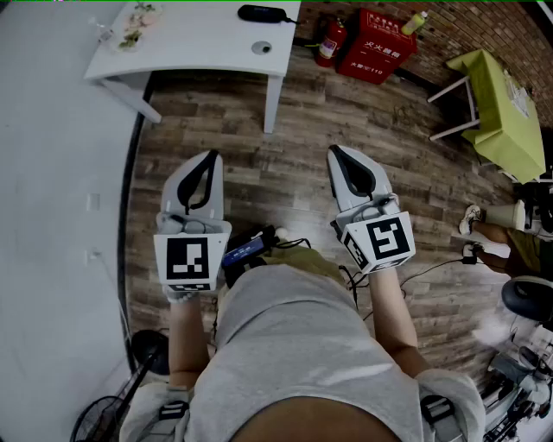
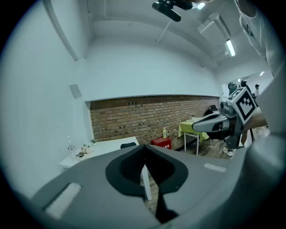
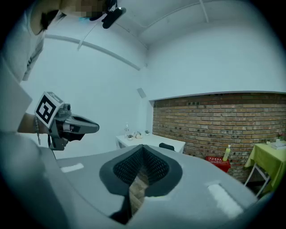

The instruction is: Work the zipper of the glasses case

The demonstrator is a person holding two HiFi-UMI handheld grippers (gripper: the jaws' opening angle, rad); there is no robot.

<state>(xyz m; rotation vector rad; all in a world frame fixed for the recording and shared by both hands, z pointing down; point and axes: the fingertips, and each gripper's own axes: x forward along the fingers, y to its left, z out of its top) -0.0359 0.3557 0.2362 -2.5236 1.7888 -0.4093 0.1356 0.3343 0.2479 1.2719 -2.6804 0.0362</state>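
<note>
I hold left gripper (image 1: 210, 157) and right gripper (image 1: 335, 152) pressed together, empty; case (image 1: 262, 14) lies well apart at 12 o'clock, long axis 9-to-3, left one marginally nearer.

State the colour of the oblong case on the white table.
Black. The case on the table shows best in the head view.

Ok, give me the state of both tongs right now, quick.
Left tongs: closed, holding nothing.
Right tongs: closed, holding nothing.
</note>
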